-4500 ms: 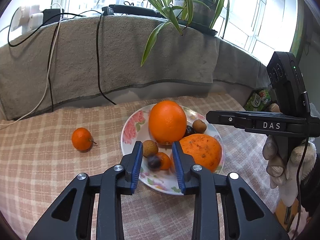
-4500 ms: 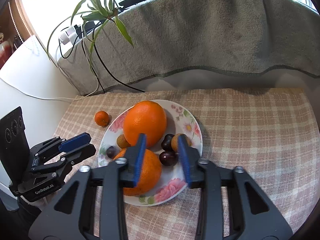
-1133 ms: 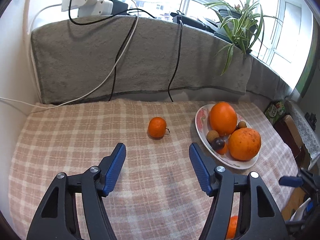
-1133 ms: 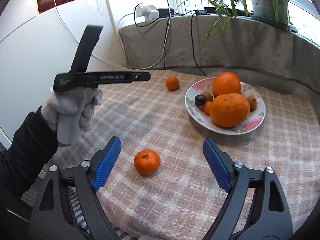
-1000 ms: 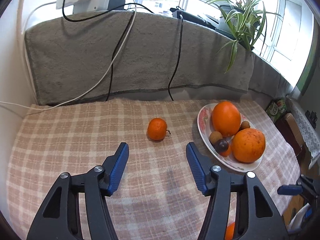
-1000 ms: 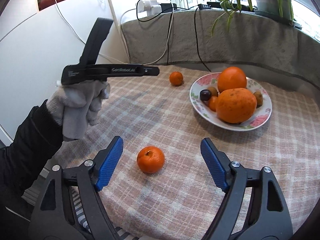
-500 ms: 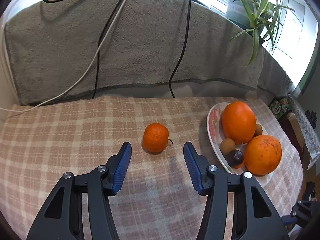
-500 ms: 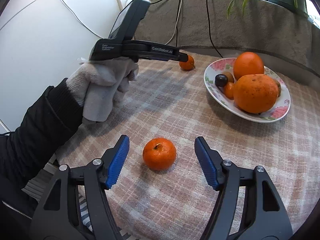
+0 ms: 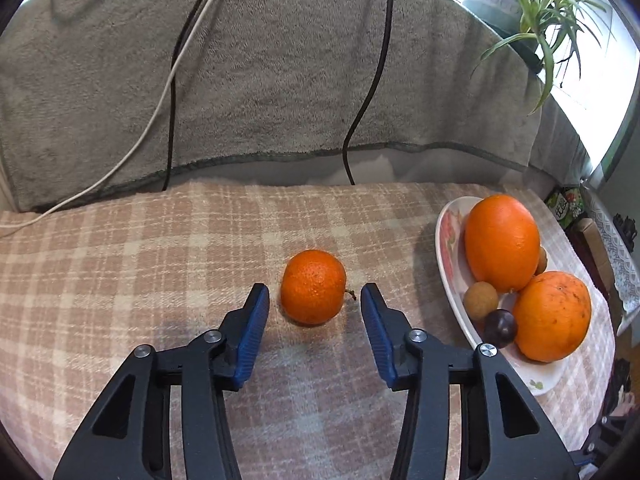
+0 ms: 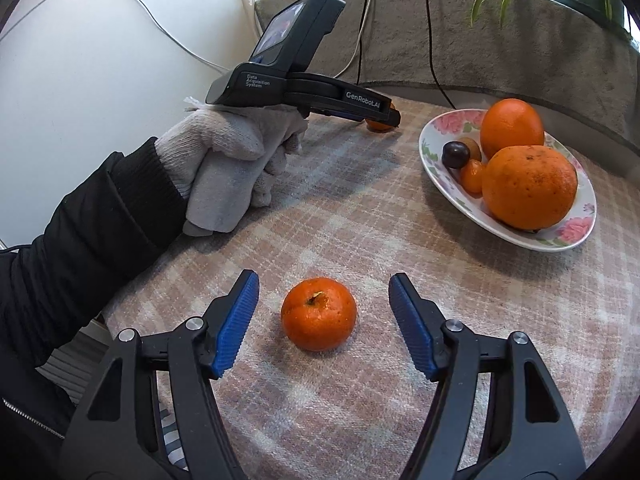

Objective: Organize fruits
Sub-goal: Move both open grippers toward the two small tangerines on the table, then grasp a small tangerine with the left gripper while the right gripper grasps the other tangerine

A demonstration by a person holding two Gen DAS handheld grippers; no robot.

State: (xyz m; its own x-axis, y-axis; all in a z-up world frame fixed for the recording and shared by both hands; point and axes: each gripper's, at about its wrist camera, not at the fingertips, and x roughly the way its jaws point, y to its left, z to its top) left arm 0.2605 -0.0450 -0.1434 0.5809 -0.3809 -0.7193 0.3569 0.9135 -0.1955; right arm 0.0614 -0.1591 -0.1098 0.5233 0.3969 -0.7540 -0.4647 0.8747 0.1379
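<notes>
Reaching left gripper (image 9: 314,307): its blue-padded jaws are standing wide apart at lower centre of the left wrist view, flanking a small mandarin (image 9: 313,287) without touching it; nothing is being held.
Left gripper from the other side: in the right wrist view it is showing at upper centre (image 10: 394,115), gripped by a gloved left hand (image 10: 232,164); its tip is sitting right at the far mandarin (image 10: 380,125), which is mostly hiding behind it.
Right gripper (image 10: 324,312): its jaws are spreading wide at lower centre of the right wrist view, one pad on each side of a second mandarin (image 10: 319,313), with clear gaps on both sides; it is gripping nothing.
Second mandarin: it is lying stem-scar up on the checked cloth (image 10: 360,232), near the frame's bottom centre and well apart from the plate.
Plate (image 10: 440,184): the flowered plate is sitting at the right of both views, (image 9: 448,264) in the left wrist view, resting on the cloth.
Fruit on the plate: two large oranges (image 10: 529,186) and (image 10: 511,127) are filling most of it; a dark plum (image 10: 455,154), a brown longan (image 9: 481,300) and a small kumquat-like fruit (image 10: 472,176) are crowding its near-left edge.
Background: a grey towel (image 9: 260,80) is draping the ledge at the top, with cables (image 9: 372,72) hanging over it and a potted plant (image 9: 532,12) at upper right.
</notes>
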